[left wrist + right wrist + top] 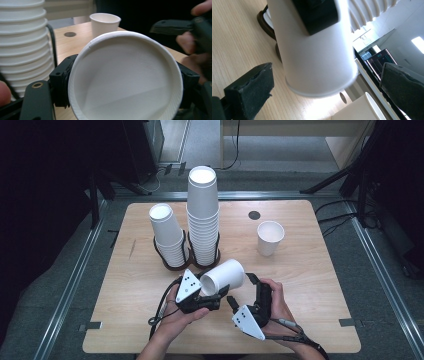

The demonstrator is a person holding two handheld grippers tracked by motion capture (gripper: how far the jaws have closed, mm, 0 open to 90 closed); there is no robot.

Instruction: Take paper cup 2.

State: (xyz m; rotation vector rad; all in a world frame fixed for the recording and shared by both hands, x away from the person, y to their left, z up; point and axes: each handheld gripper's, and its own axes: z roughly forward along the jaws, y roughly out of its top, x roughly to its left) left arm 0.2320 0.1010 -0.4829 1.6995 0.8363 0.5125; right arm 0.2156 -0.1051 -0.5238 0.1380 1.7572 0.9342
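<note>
Low in the centre of the high view, a paper cup (222,277) is held on its side, clamped by the left hand-held gripper (202,295) above the worktop (310,285). Just right of it, the right hand-held gripper (242,292) is spread wide, empty.

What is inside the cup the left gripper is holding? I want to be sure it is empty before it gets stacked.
The held cup looks empty: the left gripper view shows bare white wall and bottom. The lowest part of the inside is cut off by the picture's edge.
</note>
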